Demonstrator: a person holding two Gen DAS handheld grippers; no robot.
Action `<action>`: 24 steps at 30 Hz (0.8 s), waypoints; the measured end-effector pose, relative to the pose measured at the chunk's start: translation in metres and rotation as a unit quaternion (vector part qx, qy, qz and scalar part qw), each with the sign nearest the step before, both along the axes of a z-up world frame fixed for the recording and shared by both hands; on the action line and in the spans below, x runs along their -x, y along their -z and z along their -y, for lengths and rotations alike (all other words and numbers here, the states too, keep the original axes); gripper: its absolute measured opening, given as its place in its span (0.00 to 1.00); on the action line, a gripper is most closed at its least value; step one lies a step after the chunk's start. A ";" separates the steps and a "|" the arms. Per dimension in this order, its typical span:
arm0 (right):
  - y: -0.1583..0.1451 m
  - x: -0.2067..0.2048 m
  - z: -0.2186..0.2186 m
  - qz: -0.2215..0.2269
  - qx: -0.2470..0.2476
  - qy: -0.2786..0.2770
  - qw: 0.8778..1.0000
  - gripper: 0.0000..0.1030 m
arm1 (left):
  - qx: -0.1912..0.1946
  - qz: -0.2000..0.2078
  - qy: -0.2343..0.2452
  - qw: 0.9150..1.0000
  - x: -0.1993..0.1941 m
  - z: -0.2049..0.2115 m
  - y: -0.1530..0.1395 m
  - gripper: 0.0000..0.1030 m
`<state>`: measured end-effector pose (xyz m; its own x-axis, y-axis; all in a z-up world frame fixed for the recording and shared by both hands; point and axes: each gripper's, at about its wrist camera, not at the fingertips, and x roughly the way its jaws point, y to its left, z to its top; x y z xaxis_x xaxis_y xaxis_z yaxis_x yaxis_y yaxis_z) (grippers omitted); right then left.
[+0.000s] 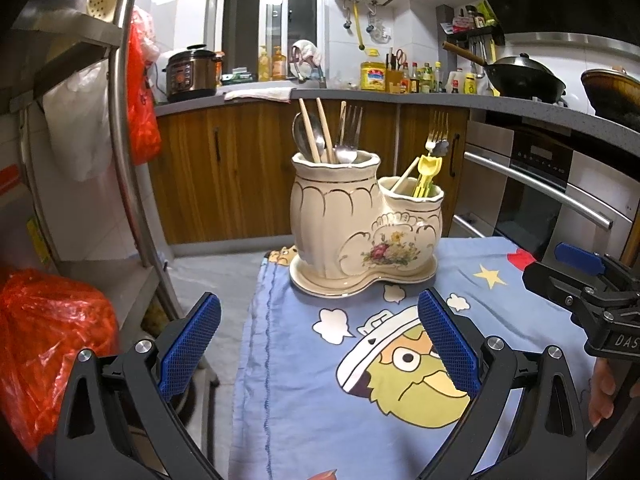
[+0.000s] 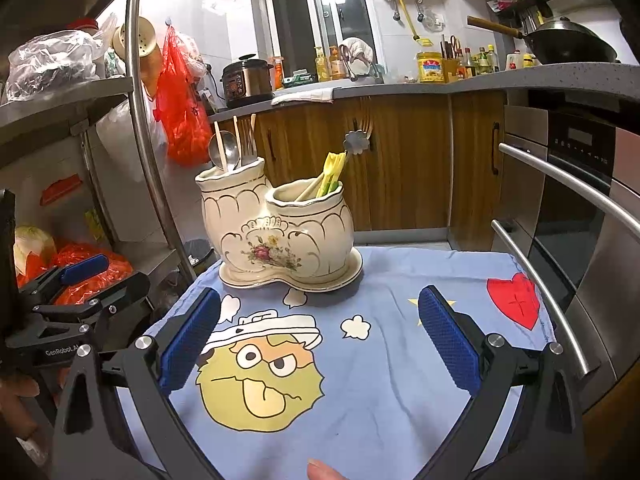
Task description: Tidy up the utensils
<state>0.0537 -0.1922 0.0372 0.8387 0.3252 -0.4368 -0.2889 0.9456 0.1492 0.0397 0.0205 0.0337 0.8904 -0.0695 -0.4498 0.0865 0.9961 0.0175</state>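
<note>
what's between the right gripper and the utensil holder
Nothing visible. Only bare cartoon cloth lies between the open right gripper and the ceramic utensil holder; the left gripper sits off to the side.

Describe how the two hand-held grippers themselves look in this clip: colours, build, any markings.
Both match. The left hand-held gripper and right hand-held gripper have black angular frames with triangular cut-outs, silver round bolts, and blue mesh-textured finger pads. White lettering "GenRobot.AI" marks the left one's body in the right wrist view. No cables or sleeves show.
</note>
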 end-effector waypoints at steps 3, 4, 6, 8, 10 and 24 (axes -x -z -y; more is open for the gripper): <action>0.000 0.000 0.000 -0.001 -0.001 0.000 1.000 0.95 | 0.000 0.001 0.000 1.000 0.000 0.001 0.000 0.95; 0.000 0.000 0.000 -0.001 0.000 0.000 1.000 0.95 | 0.000 0.001 0.000 1.000 0.001 0.001 0.000 0.95; 0.000 0.000 0.000 -0.002 0.000 -0.001 1.000 0.95 | 0.000 0.000 0.000 1.000 0.000 0.001 0.000 0.95; 0.000 -0.001 -0.001 -0.003 0.000 -0.001 1.000 0.95 | 0.000 0.000 0.000 1.000 0.001 0.001 0.000 0.95; 0.000 -0.001 -0.001 -0.003 0.000 -0.001 1.000 0.95 | 0.000 0.001 0.000 1.000 0.001 0.002 0.000 0.95; 0.001 0.000 -0.004 -0.006 0.003 -0.001 1.000 0.95 | 0.005 0.001 -0.001 1.000 0.001 -0.002 -0.002 0.95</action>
